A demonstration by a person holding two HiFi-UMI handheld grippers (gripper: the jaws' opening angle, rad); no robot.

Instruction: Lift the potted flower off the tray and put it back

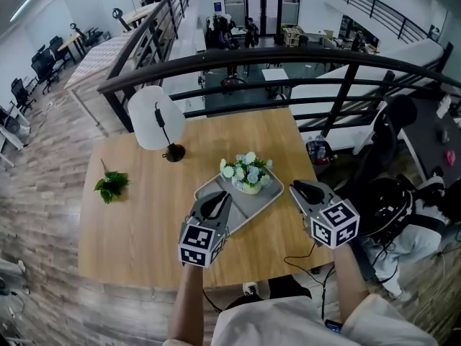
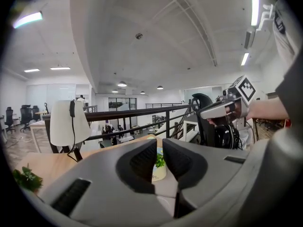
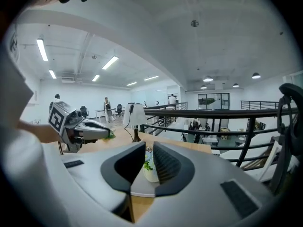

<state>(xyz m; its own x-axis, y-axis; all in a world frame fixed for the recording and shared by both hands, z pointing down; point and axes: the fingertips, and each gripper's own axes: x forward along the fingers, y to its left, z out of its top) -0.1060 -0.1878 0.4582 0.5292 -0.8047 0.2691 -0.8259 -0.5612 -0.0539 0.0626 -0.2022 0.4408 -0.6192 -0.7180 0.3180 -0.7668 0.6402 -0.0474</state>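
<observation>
Left gripper [image 1: 218,195] hangs over the tray's [image 1: 253,205] near-left edge. Its jaws stand a narrow gap apart and grip nothing. Right gripper [image 1: 298,187] hangs just off the tray's right side, its jaws equally narrow and empty. Each gripper view shows the flower [image 1: 249,174] through the slit, farther off and touched by neither pad. The flower stands upright at the far end of the grey tray, mid-worktop [image 1: 144,229]. A white lamp [image 1: 155,117] stands behind to the left, and a small green plant [image 1: 110,186] lies well apart at the left edge.

Left gripper [image 1: 218,197], right gripper [image 1: 301,187] cubes: b/w markers, no legible txt.
</observation>
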